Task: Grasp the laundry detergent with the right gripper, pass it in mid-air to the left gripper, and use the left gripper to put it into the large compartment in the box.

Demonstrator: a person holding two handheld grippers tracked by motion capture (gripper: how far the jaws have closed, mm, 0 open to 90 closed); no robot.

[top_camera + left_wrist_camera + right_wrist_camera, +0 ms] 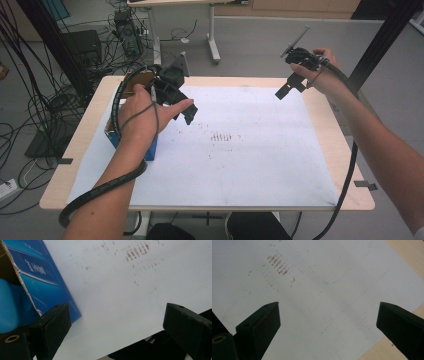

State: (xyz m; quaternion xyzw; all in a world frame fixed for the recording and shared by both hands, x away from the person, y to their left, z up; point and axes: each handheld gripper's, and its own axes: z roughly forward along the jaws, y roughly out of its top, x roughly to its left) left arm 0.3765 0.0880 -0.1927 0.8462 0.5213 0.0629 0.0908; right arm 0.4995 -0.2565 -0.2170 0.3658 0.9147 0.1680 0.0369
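High view: light wood bench w/ a white sheet over most of the top; wood shows as a strip along far, left and right edges. Brown smudge marks near sheet centre. Blue carton at the left side of the sheet, mostly hidden under the left hand. Left tool held above the sheet just right of the carton; jaw spread hard to judge here. Right tool held up over the far right part of the sheet by the right hand, well apart from the left one. Centre, near and right parts of the sheet are bare. Room: grey floor, tangle of cables at left, second table's legs at the back, dark post at right.

Left gripper view: left tool wide, nothing between the jaws, white sheet below. Blue carton w/ torn cardboard edge at left, just beside one jaw; touching or not, can't tell. Smudge marks farther off.

Right gripper view: right tool wide, holding nothing, over bare sheet. Smudge marks upper left, faint pen outline past them. Bench wood shows at the sheet's edge at right, close to one jaw.
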